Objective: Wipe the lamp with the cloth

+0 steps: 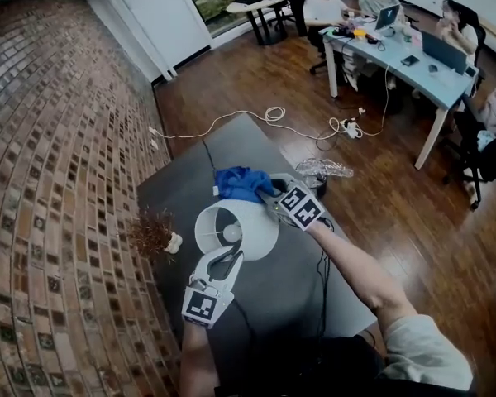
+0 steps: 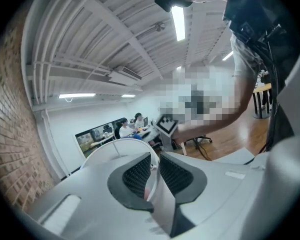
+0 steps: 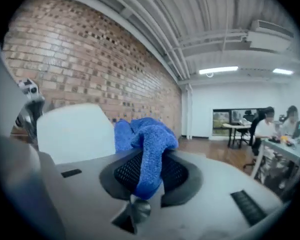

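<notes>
The lamp (image 1: 236, 230) stands on the table (image 1: 186, 193), cloth (image 1: 241, 183) behind it, plant (image 1: 151, 233) left.

Nothing legible is showing; the square markers (image 1: 202, 304) on the left gripper (image 1: 229, 257) and right gripper (image 1: 266, 195) are carrying only black-and-white patterns.

Head cam is looking steeply down over the tabletop (image 1: 175, 198). Left tool (image 2: 155, 176) cam is sitting right behind its jaws, facing the ceiling (image 2: 115, 34); right tool (image 3: 149, 176) cam is facing the brick wall (image 3: 90, 59). All three are catching the lamp (image 1: 258, 222) (image 2: 115, 154) (image 3: 75, 131).
</notes>
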{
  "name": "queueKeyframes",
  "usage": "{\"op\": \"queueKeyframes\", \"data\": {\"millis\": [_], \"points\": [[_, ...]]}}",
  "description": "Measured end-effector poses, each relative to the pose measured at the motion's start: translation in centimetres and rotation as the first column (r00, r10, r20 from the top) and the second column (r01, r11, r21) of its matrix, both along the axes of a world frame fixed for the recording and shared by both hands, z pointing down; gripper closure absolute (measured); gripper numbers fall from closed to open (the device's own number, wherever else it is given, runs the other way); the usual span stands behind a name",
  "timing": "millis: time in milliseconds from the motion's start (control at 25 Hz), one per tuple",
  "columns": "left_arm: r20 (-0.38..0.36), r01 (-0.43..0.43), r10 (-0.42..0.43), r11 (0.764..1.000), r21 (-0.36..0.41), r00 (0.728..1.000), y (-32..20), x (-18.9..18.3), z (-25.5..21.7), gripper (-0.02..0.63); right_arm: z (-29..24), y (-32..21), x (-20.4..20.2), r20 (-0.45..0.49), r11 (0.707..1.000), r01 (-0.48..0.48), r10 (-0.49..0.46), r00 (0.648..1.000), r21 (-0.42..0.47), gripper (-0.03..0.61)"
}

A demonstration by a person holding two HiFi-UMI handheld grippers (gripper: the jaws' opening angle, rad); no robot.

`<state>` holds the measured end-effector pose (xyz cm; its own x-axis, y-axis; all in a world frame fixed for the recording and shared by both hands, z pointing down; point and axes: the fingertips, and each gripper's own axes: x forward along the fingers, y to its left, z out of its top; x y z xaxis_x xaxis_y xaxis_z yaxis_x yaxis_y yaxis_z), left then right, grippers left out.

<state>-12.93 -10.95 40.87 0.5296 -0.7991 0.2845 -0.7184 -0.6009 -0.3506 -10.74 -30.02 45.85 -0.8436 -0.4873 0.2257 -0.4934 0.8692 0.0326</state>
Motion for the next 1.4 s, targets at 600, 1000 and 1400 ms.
{"op": "queueKeyframes", "data": {"millis": [600, 1000, 1400], "points": [[-0.008, 0.043, -0.044, 0.999, -0.019, 0.999, -1.6, 0.0, -0.6, 0.548, -17.0, 7.9, -1.3, 0.204, 0.947, 0.072, -0.140, 0.969, 0.312, 0.491], [-0.102, 0.131, -0.135, 0.990, -0.046, 0.986, -2.0, -2.7, -0.5, 0.548, 4.4, 0.0, 1.9, 0.014, 0.985, -0.140, 0.142, 0.990, -0.102, 0.491], [-0.121, 0.175, -0.179, 0.984, -0.046, 0.976, -4.1, -2.8, -1.4, 0.548, -8.7, 3.6, 4.6, 0.253, 0.990, -0.140, 0.133, 0.958, 0.012, 0.492]]}}
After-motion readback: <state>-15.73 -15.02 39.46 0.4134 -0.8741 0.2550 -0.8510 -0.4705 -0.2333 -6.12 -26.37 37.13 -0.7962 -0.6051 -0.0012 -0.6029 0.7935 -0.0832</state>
